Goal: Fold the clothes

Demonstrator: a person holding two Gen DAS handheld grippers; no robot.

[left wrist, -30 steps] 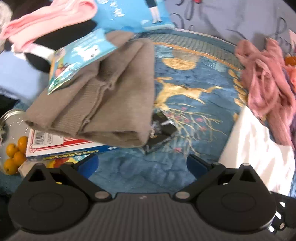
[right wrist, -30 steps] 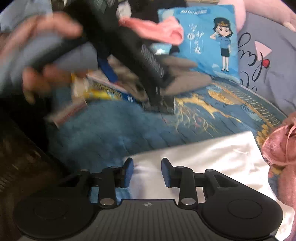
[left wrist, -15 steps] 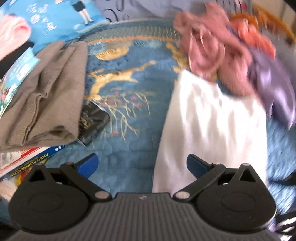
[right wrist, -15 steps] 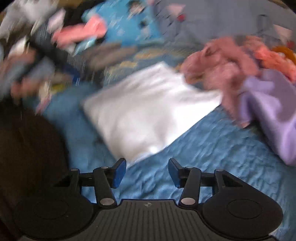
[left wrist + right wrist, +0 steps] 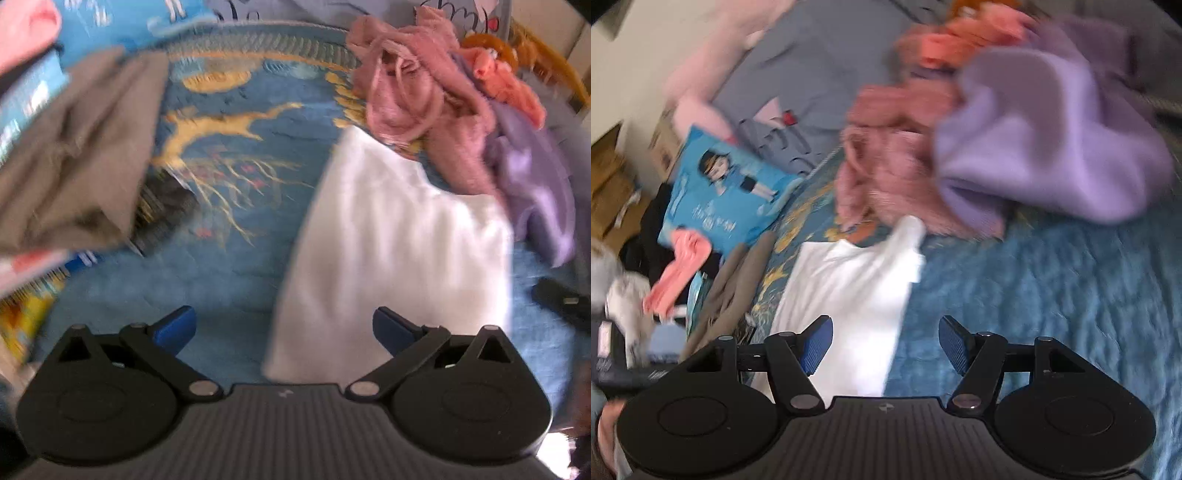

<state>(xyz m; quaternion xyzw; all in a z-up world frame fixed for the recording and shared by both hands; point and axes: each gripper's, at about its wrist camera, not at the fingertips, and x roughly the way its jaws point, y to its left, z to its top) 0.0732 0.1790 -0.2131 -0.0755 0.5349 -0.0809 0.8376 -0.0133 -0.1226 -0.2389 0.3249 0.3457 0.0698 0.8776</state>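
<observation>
Now both tongs (image 5: 282, 328) (image 5: 885, 341) gape empty, right pair just widening, white garment (image 5: 399, 236) edge between, bare blue bedspread (image 5: 1052, 295) rightward.

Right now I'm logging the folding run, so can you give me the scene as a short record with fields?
surface: blue quilt with gold pattern
flat garment: white top, spread on the quilt
folded: brown garment, left of the white top
unfolded pile: pink knit and purple garment, beyond the white top
left hand-held gripper: open, empty, over the white top's near edge
right hand-held gripper: jaws just been opening, nothing between them, over the white top's edge
</observation>
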